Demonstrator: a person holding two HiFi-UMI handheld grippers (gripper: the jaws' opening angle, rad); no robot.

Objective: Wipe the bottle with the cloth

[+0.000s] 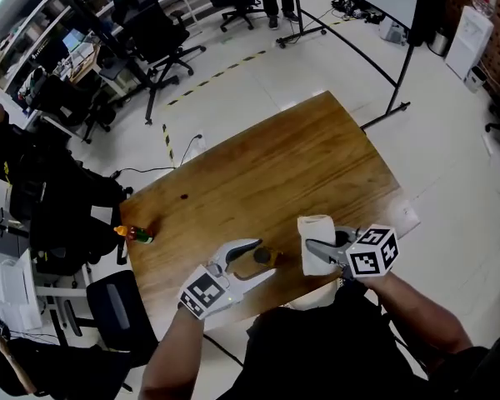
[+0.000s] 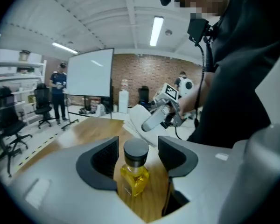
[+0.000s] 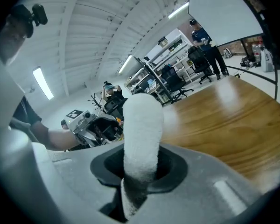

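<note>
The wooden table (image 1: 283, 165) is a broad rectangle of smooth, glossy brown boards. Over the table's near edge, the right gripper (image 3: 140, 171), grey moulded plastic carrying a marker cube, has its jaws clamped on the cloth (image 3: 141, 139). The cloth is a white, nubbly terry piece folded into a thick upright roll, and its lower end vanishes between the dark pads. Further left along that near edge, the left gripper (image 2: 137, 155) holds its ribbed black pads spread, with a gap on either side of the bottle (image 2: 134, 171). The bottle is small, clear and square-shouldered, filled with yellow liquid and topped by a round black cap. It stands upright, its base cut off behind the gripper body. By the table's left edge lies an orange-and-green item (image 1: 134, 234), too small to identify.
</note>
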